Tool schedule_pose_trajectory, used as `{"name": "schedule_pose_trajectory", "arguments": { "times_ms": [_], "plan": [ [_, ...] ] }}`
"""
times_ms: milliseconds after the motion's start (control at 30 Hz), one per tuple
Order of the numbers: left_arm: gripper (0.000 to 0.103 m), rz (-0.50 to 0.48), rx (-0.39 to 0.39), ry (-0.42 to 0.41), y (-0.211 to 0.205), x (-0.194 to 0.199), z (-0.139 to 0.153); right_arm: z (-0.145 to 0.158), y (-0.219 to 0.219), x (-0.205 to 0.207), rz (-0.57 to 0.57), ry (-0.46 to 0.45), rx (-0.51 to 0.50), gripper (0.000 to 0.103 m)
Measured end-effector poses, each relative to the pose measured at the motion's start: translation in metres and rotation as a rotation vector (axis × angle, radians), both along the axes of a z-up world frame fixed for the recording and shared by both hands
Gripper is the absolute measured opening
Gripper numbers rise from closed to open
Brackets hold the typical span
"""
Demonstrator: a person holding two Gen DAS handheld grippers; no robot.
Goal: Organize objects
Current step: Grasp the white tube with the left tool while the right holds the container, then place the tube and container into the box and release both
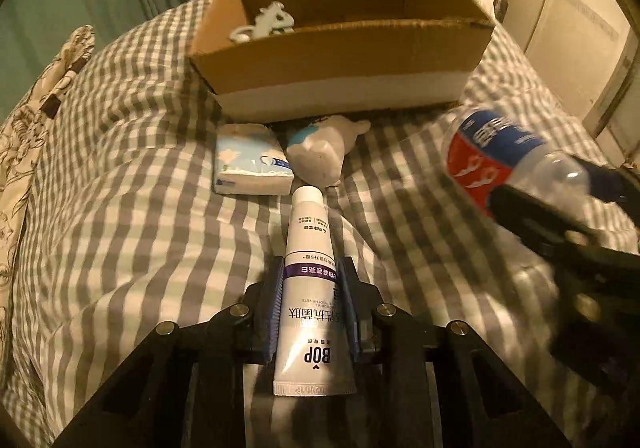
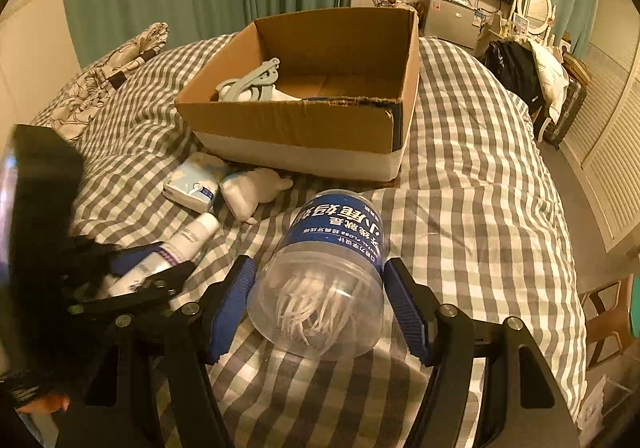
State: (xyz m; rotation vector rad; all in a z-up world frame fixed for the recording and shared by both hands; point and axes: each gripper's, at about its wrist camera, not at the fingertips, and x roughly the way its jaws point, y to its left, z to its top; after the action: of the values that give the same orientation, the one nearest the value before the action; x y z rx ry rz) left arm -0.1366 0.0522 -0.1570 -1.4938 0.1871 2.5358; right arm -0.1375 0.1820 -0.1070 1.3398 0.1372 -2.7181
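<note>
While left gripper [image 1: 312, 312] clamps toothpaste tube [image 1: 310, 268], cap faces box [image 1: 340, 60].

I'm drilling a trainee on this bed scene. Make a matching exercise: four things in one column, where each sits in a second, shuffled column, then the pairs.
Things
1. toothpaste tube
2. floss jar
3. hanger
4. tissue pack

Places
A. inside the cardboard box
B. between the fingers of the right gripper
C. lying on the checked bedspread, in front of the box, beside the soft toy
D. between the fingers of the left gripper

Pairs: 1-D, 2-B, 3-A, 4-C
</note>
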Motion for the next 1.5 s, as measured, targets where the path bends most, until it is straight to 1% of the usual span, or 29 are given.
{"name": "schedule_pose_trajectory", "arguments": {
  "times_ms": [200,333,500,667,833,900,1000,1100,1167,1333,1433,1500],
  "plan": [
    [0.026,0.016,0.036,0.061,-0.009,0.018,0.025,-0.012,-0.006,-0.006,0.004,-0.05,0.034,0.066],
    [0.026,0.028,0.065,0.104,-0.018,0.028,0.045,0.002,-0.005,0.007,0.001,-0.014,0.01,0.065],
    [0.026,0.025,0.105,0.18,-0.021,0.039,0.077,0.035,-0.005,0.032,0.008,0.058,0.008,0.064],
    [0.026,0.002,0.122,0.264,-0.018,0.042,0.113,0.087,-0.007,0.051,0.014,0.176,0.016,0.064],
    [0.026,-0.006,0.158,0.321,-0.019,0.026,0.146,0.132,-0.009,0.053,0.049,0.265,-0.005,0.064],
    [0.026,-0.008,0.165,0.347,-0.018,0.018,0.158,0.146,-0.01,0.045,0.051,0.296,0.004,0.064],
    [0.026,-0.007,0.177,0.376,-0.018,-0.001,0.173,0.165,-0.009,0.03,0.054,0.334,-0.007,0.064],
    [0.026,-0.012,0.215,0.363,-0.019,-0.027,0.177,0.178,-0.007,0.011,0.055,0.364,-0.027,0.064],
    [0.026,-0.005,0.215,0.356,-0.019,-0.045,0.176,0.184,-0.005,-0.006,0.055,0.378,-0.04,0.064],
    [0.026,-0.009,0.217,0.341,-0.014,-0.093,0.172,0.181,-0.002,-0.051,0.053,0.378,-0.07,0.064],
    [0.026,-0.019,0.184,0.346,-0.006,-0.117,0.167,0.173,-0.001,-0.082,0.05,0.372,-0.092,0.064],
    [0.026,-0.023,0.175,0.341,-0.004,-0.129,0.161,0.165,-0.001,-0.101,0.047,0.364,-0.098,0.064]
  ]
}}
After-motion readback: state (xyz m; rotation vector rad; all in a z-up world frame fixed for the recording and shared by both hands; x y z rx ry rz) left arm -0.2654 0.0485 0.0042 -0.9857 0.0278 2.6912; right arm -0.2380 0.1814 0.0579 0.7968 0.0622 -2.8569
